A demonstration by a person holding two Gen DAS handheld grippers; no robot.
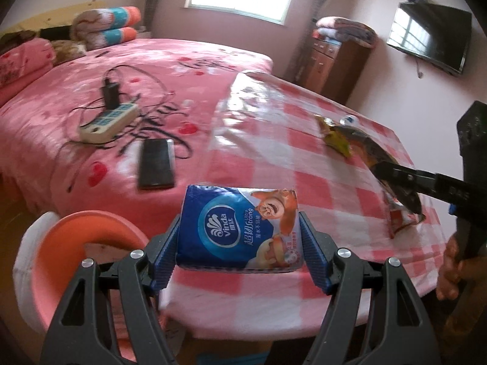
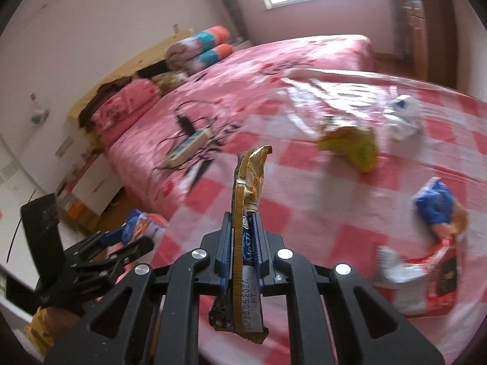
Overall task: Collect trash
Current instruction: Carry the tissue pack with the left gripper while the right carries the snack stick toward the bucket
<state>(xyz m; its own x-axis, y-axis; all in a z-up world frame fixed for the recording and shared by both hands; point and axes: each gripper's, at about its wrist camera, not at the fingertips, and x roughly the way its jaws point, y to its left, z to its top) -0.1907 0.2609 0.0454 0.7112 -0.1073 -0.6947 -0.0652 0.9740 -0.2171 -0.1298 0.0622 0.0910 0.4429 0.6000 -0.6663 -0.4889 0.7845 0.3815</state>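
Two grippers are counted: the left gripper (image 1: 240, 237), with one blue tissue pack (image 1: 240, 228) clamped between its pads, and the right gripper (image 2: 243, 243), with one gold wrapper (image 2: 248, 213) pinched edge-on in its closed jaws.

Ahead and right of the right gripper, on the checked tablecloth (image 2: 304, 213), four further pieces of litter are counted:
- one yellow-green wrapper (image 2: 353, 146)
- one white crumpled packet (image 2: 403, 117)
- one blue packet (image 2: 438, 210)
- one red-and-white packet (image 2: 426, 283)

Ahead and left of the left gripper, one phone (image 1: 156, 164) and one power strip (image 1: 109, 123) are noted.
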